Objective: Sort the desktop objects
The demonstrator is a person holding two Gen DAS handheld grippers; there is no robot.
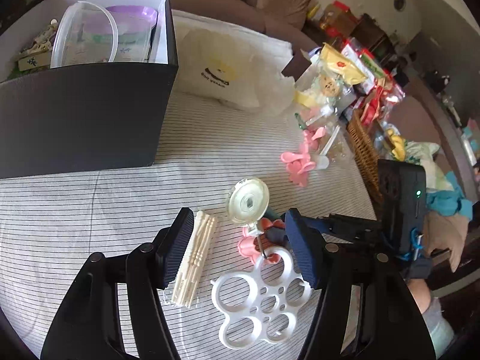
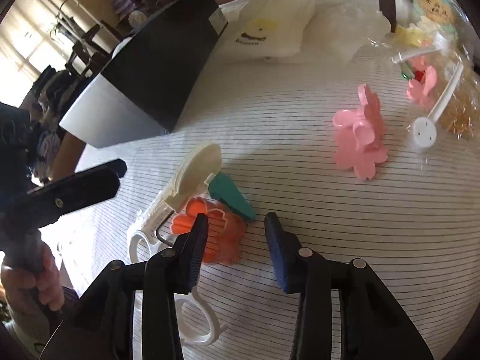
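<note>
Our left fingers (image 1: pixel 180 252) stand apart with nothing pinched between them: the bundle of cream sticks (image 1: pixel 195 264) lies on the striped cloth just inside the left one, and the white ring tray with round holes (image 1: pixel 264 297) lies between them, free of both pads. The left gripper (image 1: pixel 240 258) hangs low over these pieces. Our right gripper (image 2: pixel 237 249) has its fingers at a narrower gap and also empty; the orange flower-shaped mould (image 2: pixel 216 234) sits right beside its left finger, which overlaps its near edge, though we cannot tell whether it touches. Just beyond that lie a teal wedge-shaped piece (image 2: pixel 234 198) and a cream disc on a stem (image 2: pixel 198 165).

As for progress, we judge the sorting only partly done. The dark box (image 1: pixel 84 114) at the far left already holds a clear tub (image 1: pixel 87 36), a purple-lidded container (image 1: pixel 132 27) and some small items. Still loose on the table (image 1: pixel 60 210) are the sticks, ring tray, orange mould, teal piece, disc, a cluster of pink flower moulds (image 2: pixel 360 138) to the right, a white perforated spoon (image 2: pixel 426 129), and a white bag (image 1: pixel 222 69) at the far side. Bagged goods crowd a wicker basket (image 1: pixel 363 150) on the right.
</note>
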